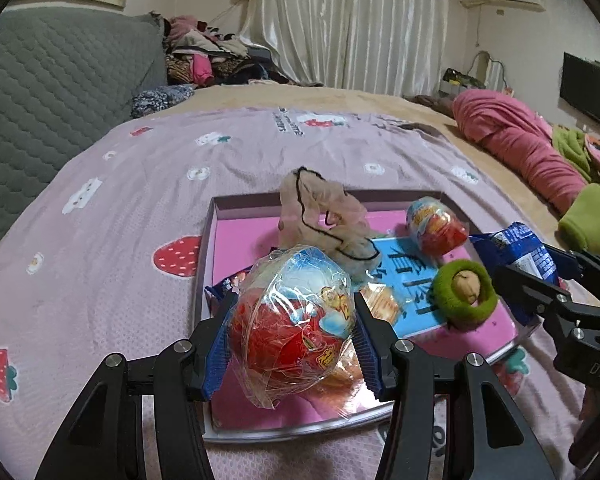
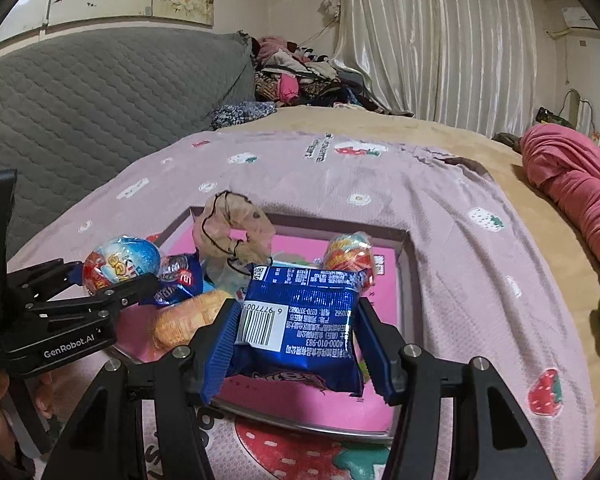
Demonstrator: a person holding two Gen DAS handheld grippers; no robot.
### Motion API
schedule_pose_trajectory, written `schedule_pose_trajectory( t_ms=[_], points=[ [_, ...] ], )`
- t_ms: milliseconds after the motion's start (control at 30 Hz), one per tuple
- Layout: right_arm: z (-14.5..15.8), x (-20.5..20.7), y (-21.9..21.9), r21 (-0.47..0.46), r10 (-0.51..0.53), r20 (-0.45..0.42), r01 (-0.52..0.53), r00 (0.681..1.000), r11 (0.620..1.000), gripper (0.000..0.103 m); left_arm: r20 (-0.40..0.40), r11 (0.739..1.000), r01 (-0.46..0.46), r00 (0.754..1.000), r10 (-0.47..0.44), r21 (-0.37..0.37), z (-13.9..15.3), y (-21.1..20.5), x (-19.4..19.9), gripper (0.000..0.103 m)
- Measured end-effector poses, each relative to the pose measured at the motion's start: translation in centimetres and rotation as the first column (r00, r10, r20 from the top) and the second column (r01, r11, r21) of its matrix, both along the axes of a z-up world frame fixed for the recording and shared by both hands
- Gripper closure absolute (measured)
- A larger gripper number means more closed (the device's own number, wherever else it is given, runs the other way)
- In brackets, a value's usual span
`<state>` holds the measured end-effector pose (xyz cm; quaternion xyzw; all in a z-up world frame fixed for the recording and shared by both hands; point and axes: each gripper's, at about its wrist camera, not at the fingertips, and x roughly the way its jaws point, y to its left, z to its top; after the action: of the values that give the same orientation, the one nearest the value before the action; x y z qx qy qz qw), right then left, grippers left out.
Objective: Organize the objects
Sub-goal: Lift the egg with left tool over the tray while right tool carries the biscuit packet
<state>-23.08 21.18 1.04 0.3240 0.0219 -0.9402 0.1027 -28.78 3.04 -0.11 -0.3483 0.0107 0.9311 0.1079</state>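
A shallow pink box (image 1: pixel 236 232) lies on the bed; it also shows in the right wrist view (image 2: pixel 296 250). My left gripper (image 1: pixel 292 320) is shut on a red and blue wrapped toy egg (image 1: pixel 296 316) and holds it over the box's near left part. My right gripper (image 2: pixel 296 320) is shut on a blue snack packet (image 2: pixel 300 320) over the box's near edge. In the box lie a beige scrunchie (image 1: pixel 320 216), a second wrapped egg (image 1: pixel 436 224), a green hair tie (image 1: pixel 466 294), an orange snack (image 2: pixel 184 316) and another blue packet (image 2: pixel 180 278).
The box sits on a pink strawberry-print sheet (image 1: pixel 120 240). A grey quilted headboard (image 1: pixel 52 92) is at the left. A rolled pink blanket (image 1: pixel 520 148) and green cloth (image 1: pixel 588 220) lie at the right. Piled clothes (image 1: pixel 208 56) are at the back.
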Motion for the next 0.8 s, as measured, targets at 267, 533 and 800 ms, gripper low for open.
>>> schedule_pose_trajectory(
  t_ms=[267,533,800],
  points=[
    [-2.3,-1.2,-0.3,0.032,-0.003,0.03,0.002,1.0,0.999,0.045,0.03,1.0,0.008,1.0,-0.008,0.003,-1.5,0.0,-0.9,0.048],
    [-3.5,-2.0,0.2,0.031,-0.026,0.064,0.024,0.998,0.999,0.045,0.05,1.0,0.003,0.999,-0.004,0.007,-2.5,0.0,-1.4,0.048],
    [-4.3,-2.5,0.4,0.032,-0.039,0.094,0.036,0.995,0.999,0.044,0.045,1.0,0.005,0.999,-0.005,0.014,-2.8,0.1,-1.5,0.047]
  ],
)
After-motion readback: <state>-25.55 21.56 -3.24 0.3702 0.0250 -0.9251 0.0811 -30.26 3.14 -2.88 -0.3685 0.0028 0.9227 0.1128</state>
